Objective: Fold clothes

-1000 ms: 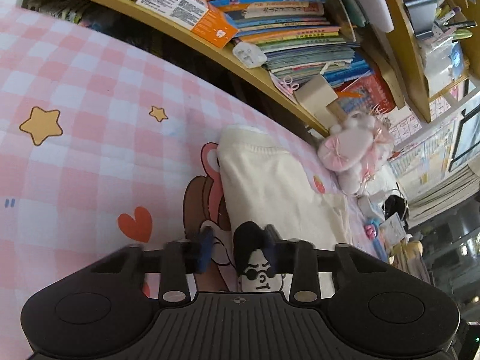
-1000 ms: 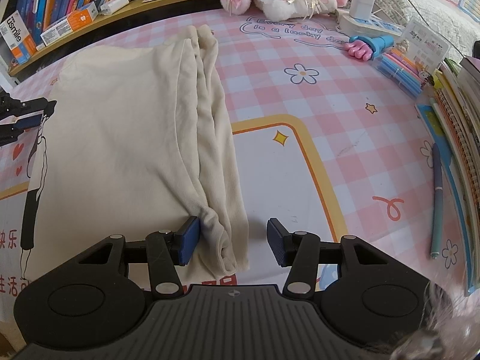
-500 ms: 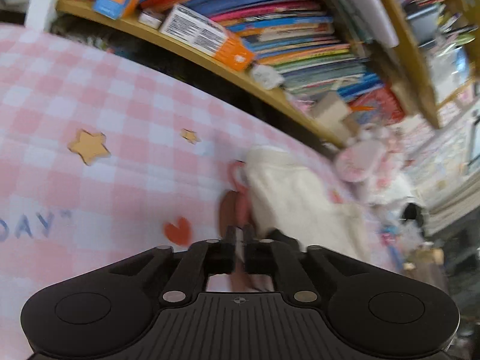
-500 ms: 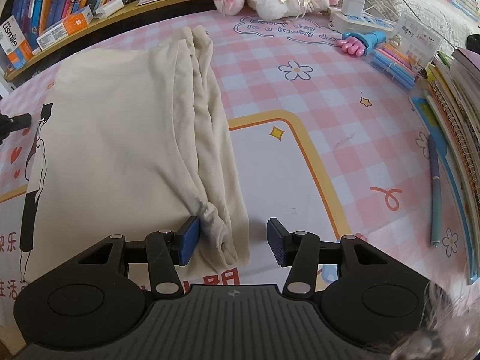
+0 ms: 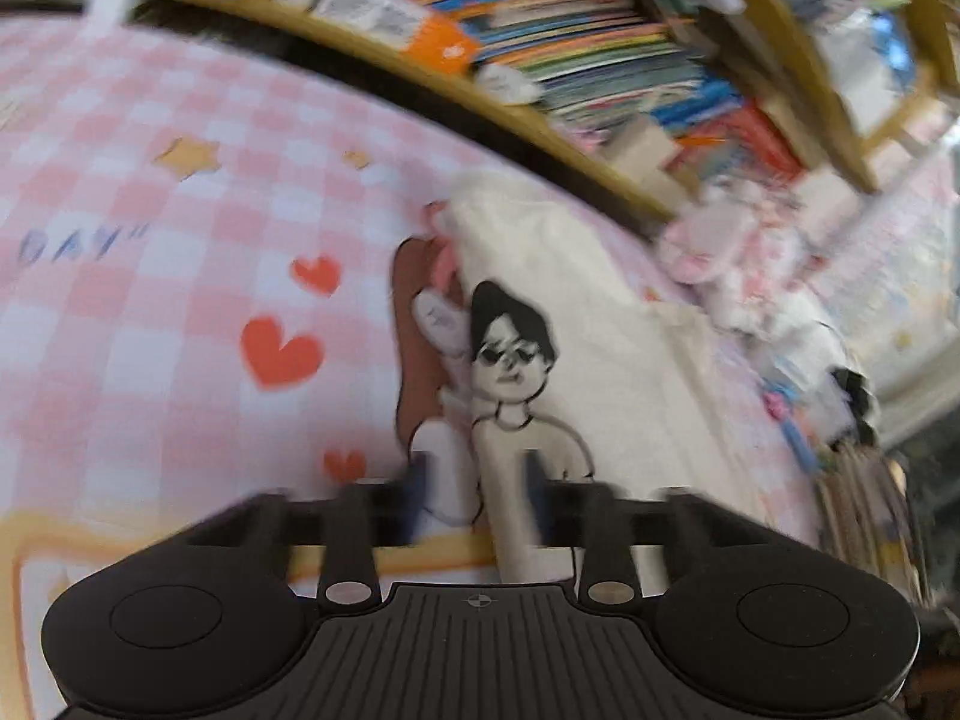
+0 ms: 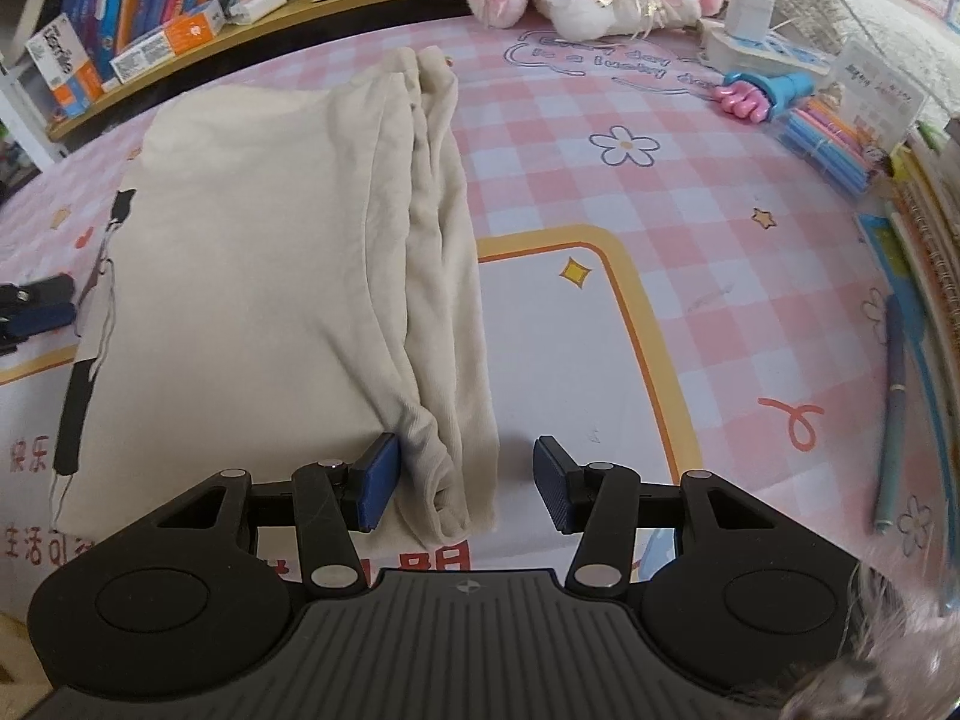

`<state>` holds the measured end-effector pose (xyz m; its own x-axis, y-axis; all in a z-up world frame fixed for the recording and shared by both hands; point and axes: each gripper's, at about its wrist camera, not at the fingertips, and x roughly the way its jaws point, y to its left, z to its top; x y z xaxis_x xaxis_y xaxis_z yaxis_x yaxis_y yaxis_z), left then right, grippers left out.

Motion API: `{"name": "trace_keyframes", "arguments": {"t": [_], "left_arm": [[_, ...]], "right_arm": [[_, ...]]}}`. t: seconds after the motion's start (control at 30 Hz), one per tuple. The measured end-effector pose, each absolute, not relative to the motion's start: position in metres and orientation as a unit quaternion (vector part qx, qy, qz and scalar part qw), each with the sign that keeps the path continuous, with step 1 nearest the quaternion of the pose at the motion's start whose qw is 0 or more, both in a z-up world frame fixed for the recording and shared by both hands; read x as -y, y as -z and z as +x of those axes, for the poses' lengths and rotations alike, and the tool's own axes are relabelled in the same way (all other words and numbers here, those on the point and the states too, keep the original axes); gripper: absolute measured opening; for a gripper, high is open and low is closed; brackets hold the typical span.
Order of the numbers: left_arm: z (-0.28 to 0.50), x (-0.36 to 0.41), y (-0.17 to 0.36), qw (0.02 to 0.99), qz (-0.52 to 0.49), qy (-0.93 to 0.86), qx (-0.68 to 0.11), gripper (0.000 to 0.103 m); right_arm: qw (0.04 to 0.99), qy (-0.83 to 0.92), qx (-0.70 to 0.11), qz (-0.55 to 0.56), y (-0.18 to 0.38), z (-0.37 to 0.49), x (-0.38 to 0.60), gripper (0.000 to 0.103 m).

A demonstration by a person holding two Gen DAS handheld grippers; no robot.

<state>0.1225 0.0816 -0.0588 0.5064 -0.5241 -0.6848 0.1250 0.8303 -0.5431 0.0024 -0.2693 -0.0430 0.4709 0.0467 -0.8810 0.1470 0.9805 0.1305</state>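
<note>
The folded cream shirt (image 6: pixel 252 276) lies flat on the pink checked mat (image 6: pixel 600 138); the right wrist view shows the right gripper (image 6: pixel 462 480) half-wide at the shirt's near corner, one pad against the layered fold and the other clear of it over bare mat, with the left gripper (image 6: pixel 36 309) at the shirt's opposite edge. Only the blurred left wrist view shows the printed figure (image 5: pixel 510 348) on that edge; there the left gripper's jaws stand apart and are closing, the shirt's edge between them; no grip is visible.
</note>
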Motion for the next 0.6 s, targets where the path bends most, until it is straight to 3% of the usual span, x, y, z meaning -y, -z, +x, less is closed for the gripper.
{"name": "trace_keyframes", "arguments": {"t": [0.03, 0.43, 0.5, 0.6], "left_arm": [[0.119, -0.079, 0.06, 0.837, -0.221, 0.187, -0.464, 0.0], [0.076, -0.06, 0.052, 0.85, -0.216, 0.144, -0.46, 0.001], [0.067, -0.055, 0.052, 0.851, -0.217, 0.132, -0.46, 0.006], [0.054, -0.051, 0.054, 0.85, -0.226, 0.128, -0.458, 0.025]], "right_arm": [[0.853, 0.023, -0.512, 0.093, 0.043, 0.002, 0.27, 0.046], [0.866, -0.053, -0.489, 0.092, 0.045, -0.006, 0.286, 0.043], [0.866, -0.065, -0.486, 0.097, 0.045, -0.008, 0.29, 0.043], [0.867, -0.08, -0.483, 0.098, 0.046, -0.01, 0.294, 0.042]]}}
